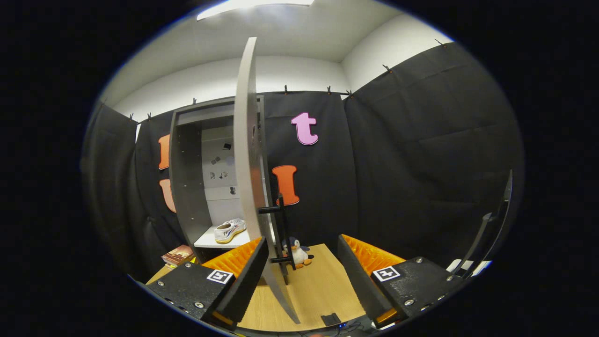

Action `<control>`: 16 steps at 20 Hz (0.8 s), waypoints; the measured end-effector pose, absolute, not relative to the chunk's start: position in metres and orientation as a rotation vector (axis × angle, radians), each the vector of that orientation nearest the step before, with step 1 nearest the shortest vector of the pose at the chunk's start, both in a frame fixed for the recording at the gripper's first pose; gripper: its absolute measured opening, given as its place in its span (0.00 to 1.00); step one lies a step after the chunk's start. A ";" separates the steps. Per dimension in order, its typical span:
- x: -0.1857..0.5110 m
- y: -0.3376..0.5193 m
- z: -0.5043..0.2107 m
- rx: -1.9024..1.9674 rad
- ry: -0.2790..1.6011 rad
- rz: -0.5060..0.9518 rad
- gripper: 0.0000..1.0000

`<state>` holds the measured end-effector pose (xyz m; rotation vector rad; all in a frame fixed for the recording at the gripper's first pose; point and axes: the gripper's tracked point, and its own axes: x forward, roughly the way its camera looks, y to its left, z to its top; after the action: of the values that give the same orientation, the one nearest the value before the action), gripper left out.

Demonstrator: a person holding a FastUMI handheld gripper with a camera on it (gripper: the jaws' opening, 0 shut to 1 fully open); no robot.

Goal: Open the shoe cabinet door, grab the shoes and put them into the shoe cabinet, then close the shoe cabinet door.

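A tall grey shoe cabinet [185, 182] stands against the booth wall, beyond my left finger. Its door [247, 154] is swung wide and I see it edge-on, with its black bar handle [281, 234] sticking out to the right. The door's lower edge runs down between my fingers, close to the left one. A white sneaker [230, 230] lies on the cabinet's white shelf [210, 241], toe toward the back left. My gripper [303, 267] is open and nothing is pressed between its fingers.
A small penguin plush toy [297, 252] sits on the wooden floor [318, 285] just right of the door handle. A stack of books [178, 255] lies at the cabinet's left foot. A black frame [493, 224] rises past my right finger.
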<state>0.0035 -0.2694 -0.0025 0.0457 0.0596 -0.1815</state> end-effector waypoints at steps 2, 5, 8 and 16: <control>0.013 -0.276 -0.005 0.039 0.066 -0.156 0.93; 0.027 -0.273 -0.003 0.034 0.057 -0.091 0.93; 0.031 -0.271 -0.005 0.017 0.062 -0.048 0.93; 0.028 -0.261 -0.002 0.024 0.058 -0.002 0.90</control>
<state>0.0285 -0.2610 -0.0019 0.0244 0.0582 -0.0016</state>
